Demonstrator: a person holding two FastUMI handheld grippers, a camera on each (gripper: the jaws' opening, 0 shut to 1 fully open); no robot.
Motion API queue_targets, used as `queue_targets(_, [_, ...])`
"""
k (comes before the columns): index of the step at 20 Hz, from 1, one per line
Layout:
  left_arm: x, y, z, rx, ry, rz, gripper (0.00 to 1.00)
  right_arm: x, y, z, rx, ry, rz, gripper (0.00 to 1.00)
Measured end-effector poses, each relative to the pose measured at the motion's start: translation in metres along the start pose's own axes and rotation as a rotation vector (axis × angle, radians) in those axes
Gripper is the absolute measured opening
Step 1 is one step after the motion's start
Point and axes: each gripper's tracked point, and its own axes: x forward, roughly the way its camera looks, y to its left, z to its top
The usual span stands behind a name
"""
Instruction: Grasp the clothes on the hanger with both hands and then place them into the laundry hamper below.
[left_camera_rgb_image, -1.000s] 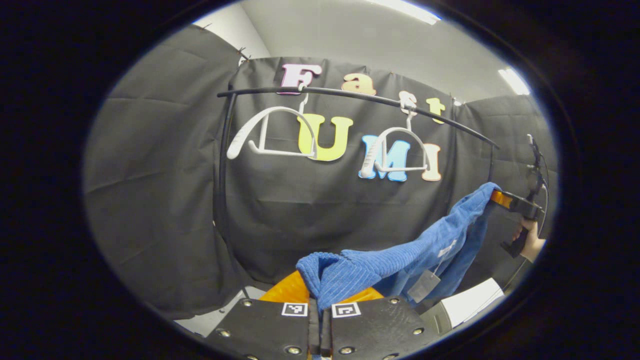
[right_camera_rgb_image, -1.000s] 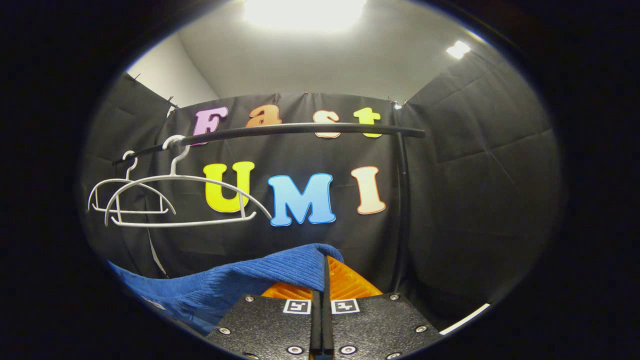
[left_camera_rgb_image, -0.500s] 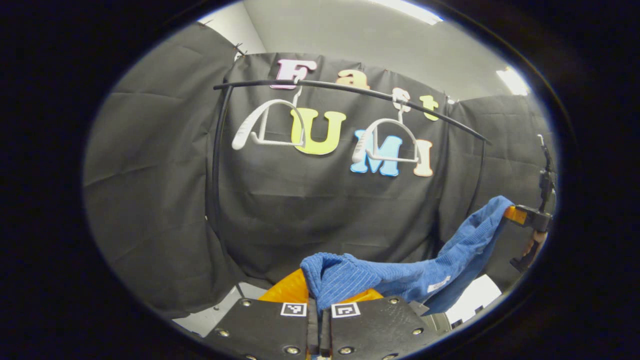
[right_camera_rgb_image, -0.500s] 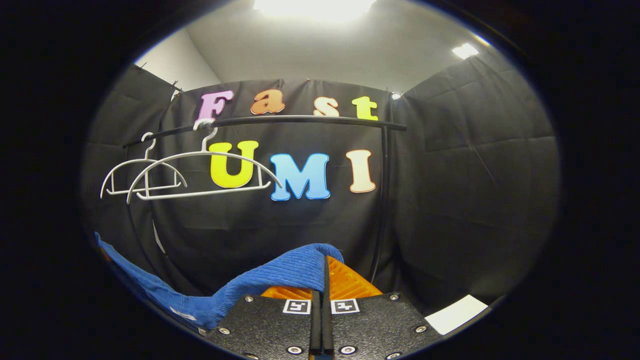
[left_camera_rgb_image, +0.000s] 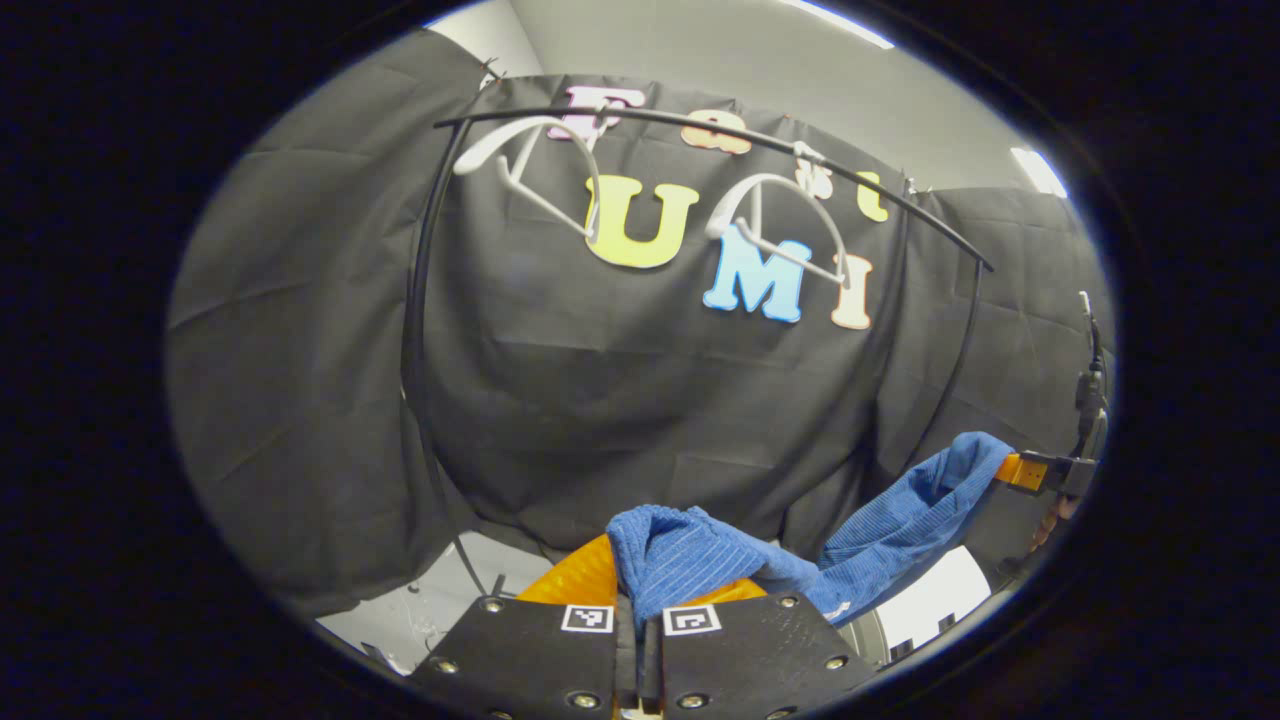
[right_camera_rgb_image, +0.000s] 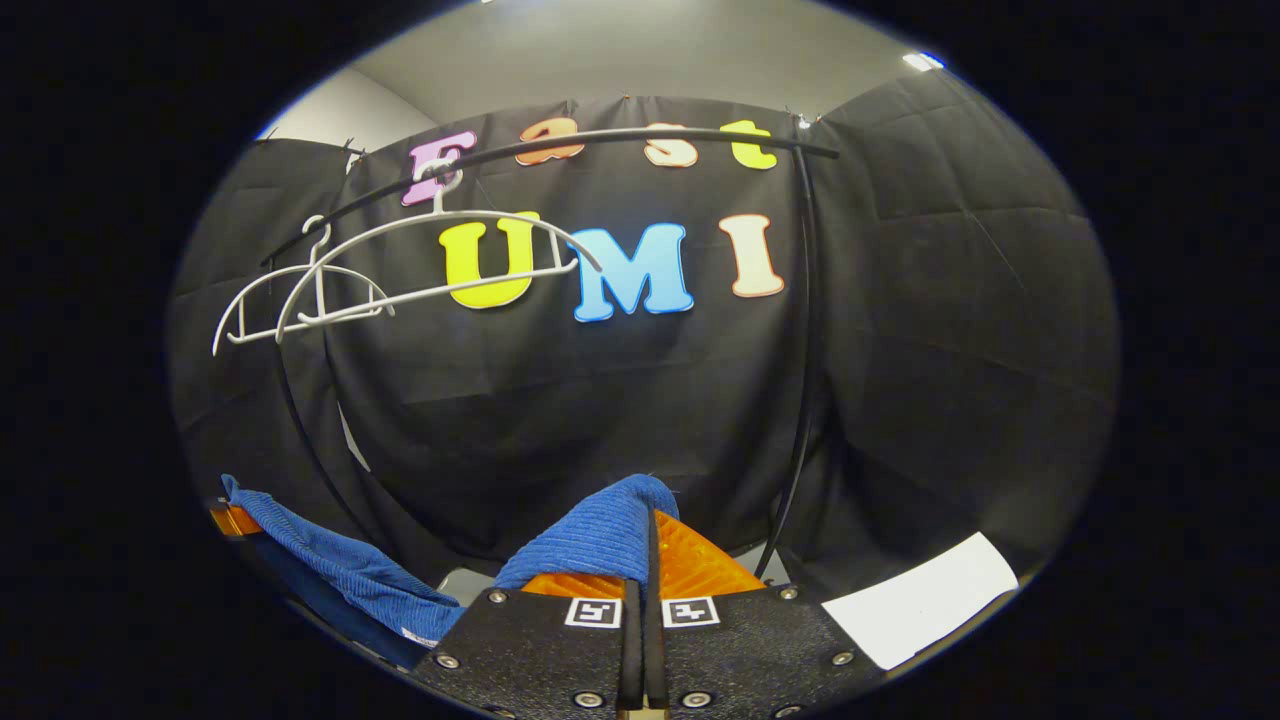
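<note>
- Left gripper (left_camera_rgb_image: 640, 600): its jaws are clenched on one end of the blue ribbed garment (left_camera_rgb_image: 690, 555), a fold of cloth bunched right at the tips.
- Right gripper (right_camera_rgb_image: 640, 590): jaws likewise clamped on the other end, with the cloth draped over the left-hand jaw.
- Between the two grips the garment sags in a shallow sling. Seen from the left jaws it runs off to the right, up to the far gripper at the edge of the left gripper view; seen from the right jaws it trails off low to the left. Its long axis therefore lies hand to hand, crosswise.
- A tag hangs from the low part of the sling.
- Below and beyond the jaws a pale rim (left_camera_rgb_image: 870, 635) peeks out under the cloth; possibly the hamper, but I cannot tell. The move ahead looks to be downward, both hands together.
- Far above the jaws, two bare white hangers (right_camera_rgb_image: 440, 255) hang on the black rail (right_camera_rgb_image: 640, 140); the garment is off them.
</note>
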Motion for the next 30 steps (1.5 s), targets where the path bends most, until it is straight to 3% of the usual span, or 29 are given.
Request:
queue_targets(9, [0.056,-0.013,-0.096,-0.013,0.218,0.015,0.02,0.012,0.015,-0.132,-0.047,0.275,0.052,0.01])
queue_targets(20, [0.132,-0.074,-0.248,-0.007,0.424,-0.093,0.04,0.049,-0.006,-0.274,-0.045,0.555,-0.021,0.01])
queue_targets(25, [0.162,-0.074,-0.304,0.038,0.479,-0.069,0.04,0.059,-0.003,-0.333,-0.091,0.643,-0.02,0.02])
queue_targets(30, [0.172,-0.067,-0.338,0.028,0.526,-0.034,0.05,0.066,-0.009,-0.361,-0.069,0.7,-0.025,0.02])
